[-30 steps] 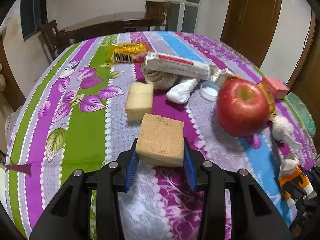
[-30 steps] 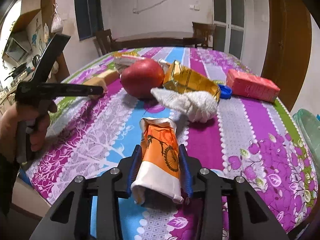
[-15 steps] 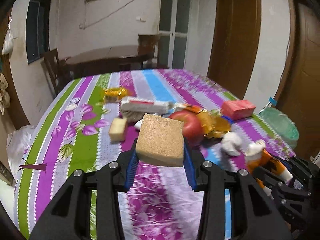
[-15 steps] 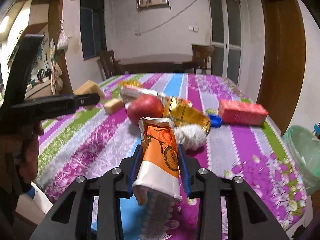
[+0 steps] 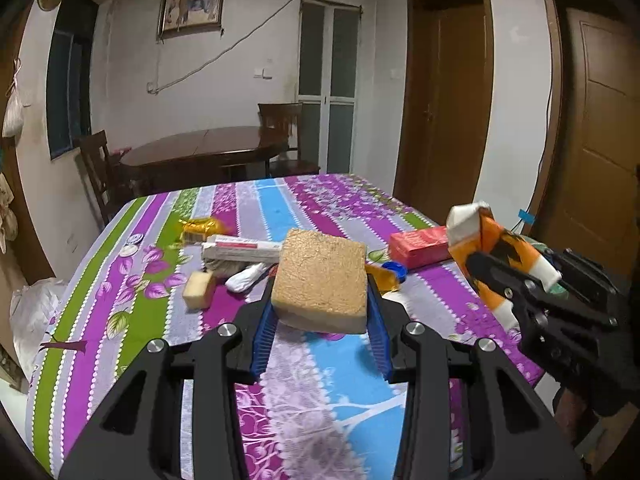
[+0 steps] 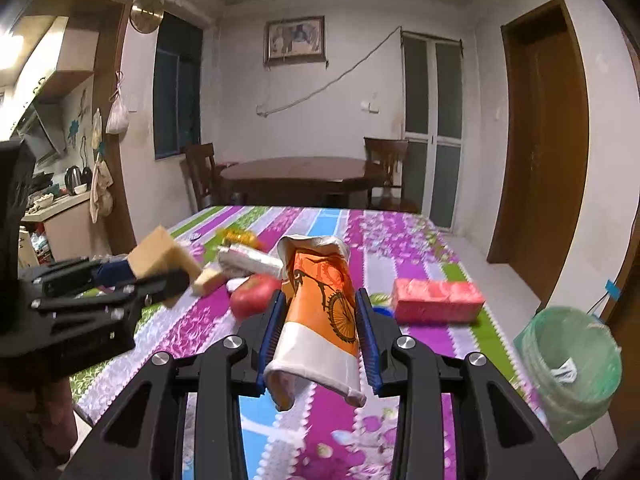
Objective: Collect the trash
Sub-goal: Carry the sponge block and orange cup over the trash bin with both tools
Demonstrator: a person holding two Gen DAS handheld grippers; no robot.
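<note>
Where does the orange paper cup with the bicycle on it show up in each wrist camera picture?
Left wrist view: the orange paper cup is at the right edge, clamped in the right gripper, above the table.
Right wrist view: the cup is centre, lower half, squeezed between the blue pads.
Shared landmark: the red packet on the striped tablecloth, near the table's right side in both.

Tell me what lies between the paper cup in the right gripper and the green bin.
Nothing but bare tablecloth up to the table edge, then open air, between the paper cup and the green bin. The right wrist view shows it.
</note>
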